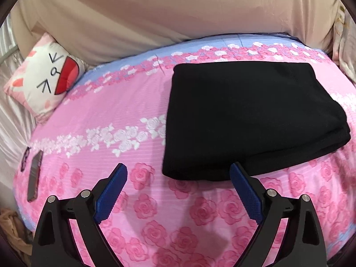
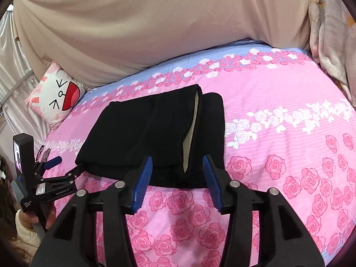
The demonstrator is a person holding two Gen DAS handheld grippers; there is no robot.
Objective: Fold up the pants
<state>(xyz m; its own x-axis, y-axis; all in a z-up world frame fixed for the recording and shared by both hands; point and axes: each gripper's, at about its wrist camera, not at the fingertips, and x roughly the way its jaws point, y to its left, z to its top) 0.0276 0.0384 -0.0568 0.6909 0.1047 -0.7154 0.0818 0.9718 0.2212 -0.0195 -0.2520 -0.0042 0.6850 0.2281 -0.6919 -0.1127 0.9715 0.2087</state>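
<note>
Blue-padded fingers of the left gripper stand spread wide over the rose-print bedsheet, holding nothing, with the folded black pants lying centre-right just beyond them. From the right wrist view, the right gripper is partly spread and empty, its tips at the pants' near edge. At upper left, a cat-face pillow leans by a beige cover.
</note>
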